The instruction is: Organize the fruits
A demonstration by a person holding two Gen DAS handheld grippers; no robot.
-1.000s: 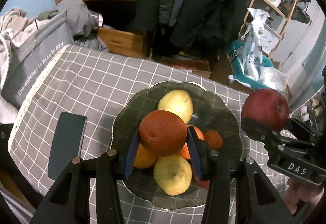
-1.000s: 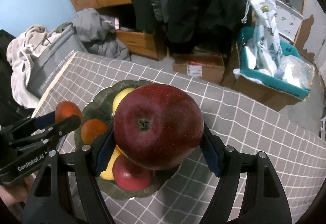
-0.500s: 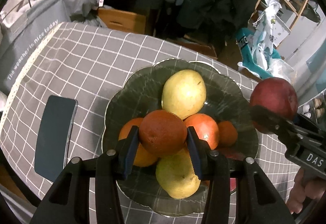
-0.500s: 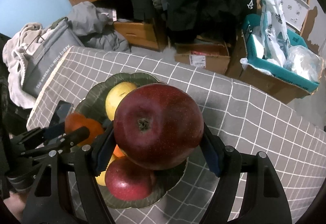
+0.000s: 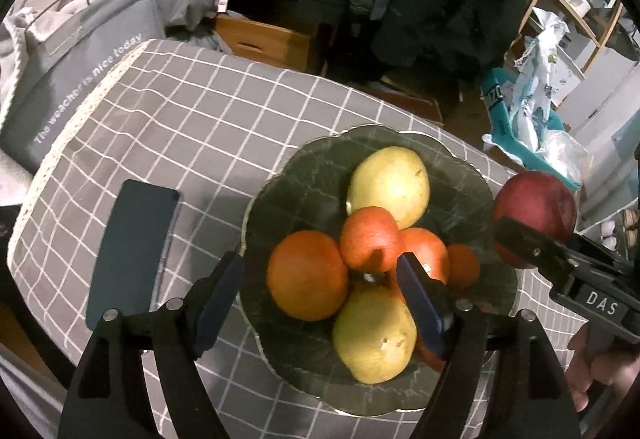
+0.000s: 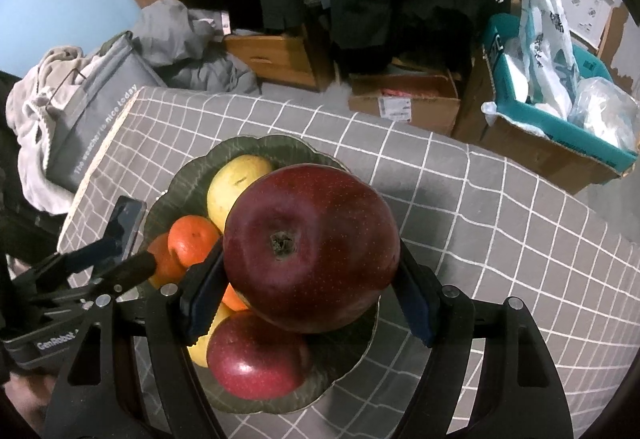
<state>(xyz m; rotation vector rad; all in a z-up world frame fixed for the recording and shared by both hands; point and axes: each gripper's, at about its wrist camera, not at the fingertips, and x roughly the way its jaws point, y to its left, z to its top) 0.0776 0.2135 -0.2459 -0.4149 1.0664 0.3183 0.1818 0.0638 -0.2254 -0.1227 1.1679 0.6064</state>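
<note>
Fruits piled in green bowl [image 5: 472, 175]. Left gripper [image 5: 320, 291] jaws opening over oranges [image 5: 307, 275], gripping nothing. Right gripper [image 6: 308, 279] clamped on red apple [image 6: 312, 251] above bowl.

left tongs [image 5: 320, 289]: pointed steeply down, jaws opening, blue pads apart and pressing on nothing | right tongs [image 6: 310, 285]: pointed steeply down, blue pads clamped on both sides of a red apple [image 6: 310, 251], held off the surface | right hand [image 5: 600, 367]: fingers wrapped round the tongs' handle at the frame edge
</note>
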